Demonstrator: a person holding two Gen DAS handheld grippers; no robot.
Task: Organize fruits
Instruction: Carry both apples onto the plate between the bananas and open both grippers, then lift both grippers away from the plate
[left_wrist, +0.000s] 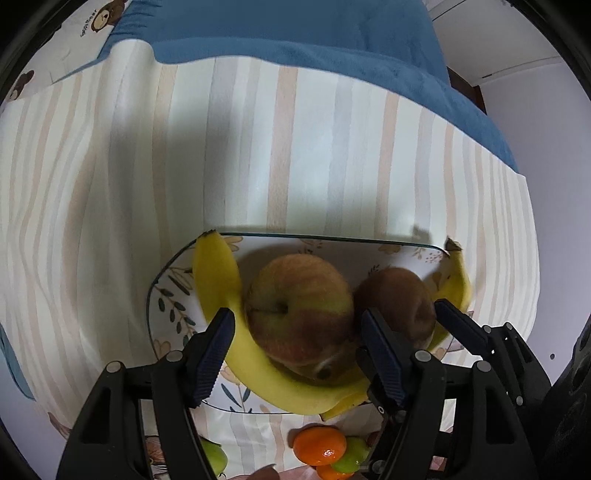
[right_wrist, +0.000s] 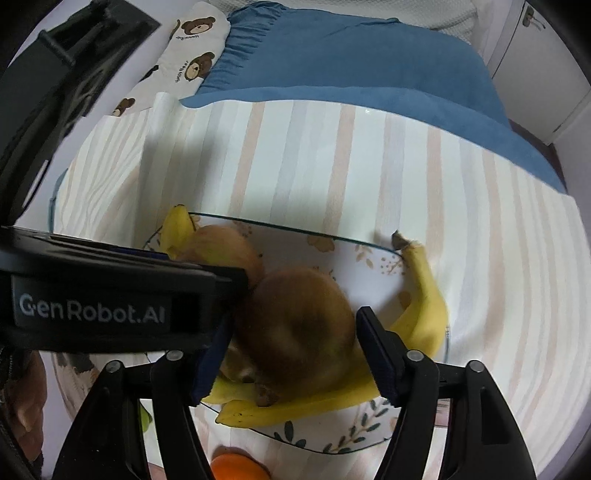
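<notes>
Left gripper jaws open, straddling apple, pads not pressing. Right gripper jaws open around brown fruit, a gap showing at its right pad. Both fruits sit touching, centred on glass plate, 2 bananas curving around them. Each fruit lies straight ahead between its own jaws. Orange off-plate, nearer the camera.

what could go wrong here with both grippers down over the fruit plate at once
The left gripper straddles the red-green apple and the right gripper straddles the brown kiwi. The fruits touch, so inner fingers may collide. Both fruits sit on the yellow bananas on the floral glass plate; lifting one could roll the other off.
</notes>
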